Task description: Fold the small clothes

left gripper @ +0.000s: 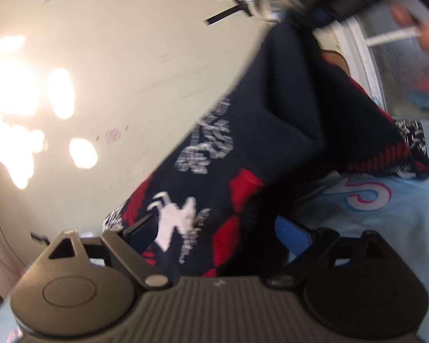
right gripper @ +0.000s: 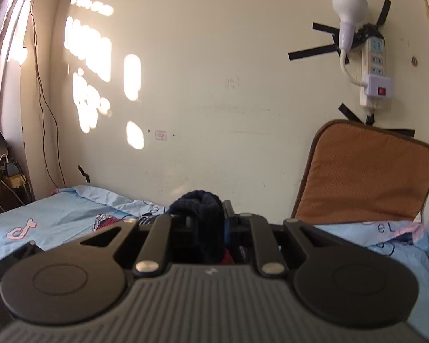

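The right claw (right gripper: pixel 198 228) is clamped on the ribbed navy cuff of a knit sock (left gripper: pixel 243 148), holding it up over the light blue bedsheet (left gripper: pixel 386 223). The sock's long axis runs diagonally down from there into the left claw (left gripper: pixel 214 237), whose jaws are spread wide with the patterned red-and-white end between them, not pinched. Soft, floppy knit, so I'd guess it sags.

Warm sun patches blown out on the cream wall (right gripper: pixel 214 91), left wrist view heavily motion-blurred, right wrist view sharp, fisheye bending at edges, soft shadows below.
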